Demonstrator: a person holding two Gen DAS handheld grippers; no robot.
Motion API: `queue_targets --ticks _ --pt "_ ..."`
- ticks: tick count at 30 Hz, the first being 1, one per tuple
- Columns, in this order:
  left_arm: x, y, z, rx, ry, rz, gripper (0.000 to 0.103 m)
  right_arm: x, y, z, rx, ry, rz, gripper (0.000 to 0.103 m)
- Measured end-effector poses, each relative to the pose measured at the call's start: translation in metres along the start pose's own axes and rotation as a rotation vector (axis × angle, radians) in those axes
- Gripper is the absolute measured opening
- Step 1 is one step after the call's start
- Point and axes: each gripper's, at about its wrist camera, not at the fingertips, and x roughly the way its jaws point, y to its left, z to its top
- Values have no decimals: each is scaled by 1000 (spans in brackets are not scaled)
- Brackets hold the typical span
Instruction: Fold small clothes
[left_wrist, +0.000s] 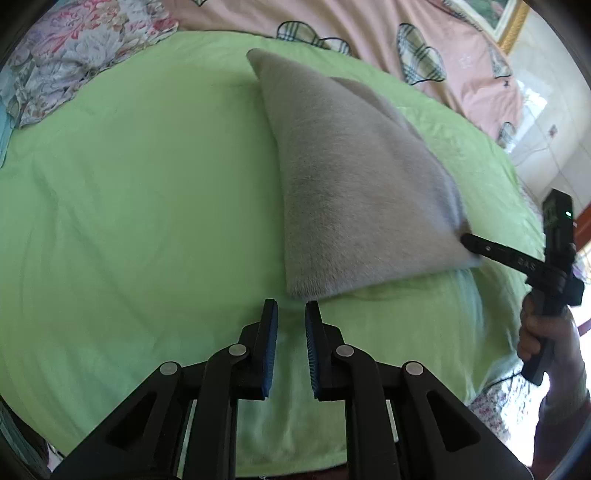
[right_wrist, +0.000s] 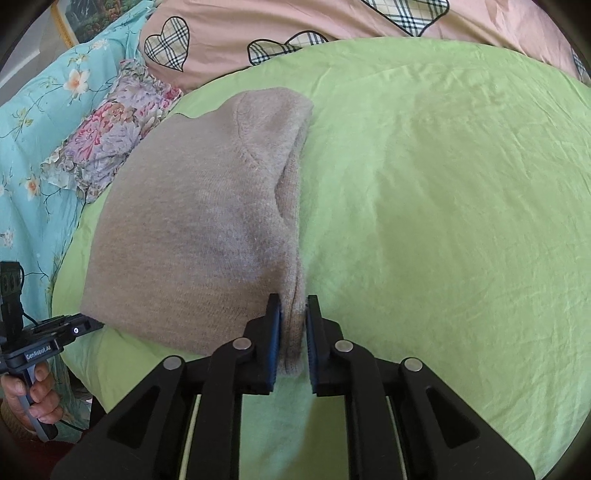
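Fingers of the right gripper (right_wrist: 292, 306) straddle the beige sweater (right_wrist: 207, 229) (folded) at its edge.

Folded grey knitted garment (right_wrist: 195, 236) lies on the light green sheet (right_wrist: 443, 221), left of centre in the right wrist view, right of centre in the left wrist view.

Right gripper (right_wrist: 293, 306) at lower centre, garment's near right corner between its fingers.

Left gripper (left_wrist: 291, 310) just below the garment's near corner, apart from it.

Floral-print cloth (right_wrist: 107, 147) at upper left, behind the garment.

Pink quilt with checked hearts (right_wrist: 258, 26) along the top edge.
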Motion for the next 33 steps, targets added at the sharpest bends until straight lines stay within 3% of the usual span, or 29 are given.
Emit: queue_targets --ticks 6,11,16,20,21,24,28,31,33 --pt "-41 -1 10 44 -90 -85 19 -29 -9 18 71 -60 24 25" --pt "-43 -12 41 33 -143 -141 28 -25 -7 55 125 -111 161 25" --pt "-23 -24 60 39 -123 -170 29 20 -9 83 190 -43 255 25" --pt "-10 -24 70 47 -99 -169 29 45 -8 91 202 9 281 23" --pt "-9 -25 73 49 -102 -169 29 42 -6 93 193 -7 281 14" --pt "-9 -26 79 58 -125 -180 30 22 -2 100 143 -85 237 13" --pt "2 -23 85 46 -110 -210 27 40 -2 101 94 -55 125 12" --pt "-2 -26 85 59 -126 -232 27 53 -3 94 107 -32 133 13" --pt "-4 -29 84 76 -136 -236 27 45 -4 93 129 -54 134 20"
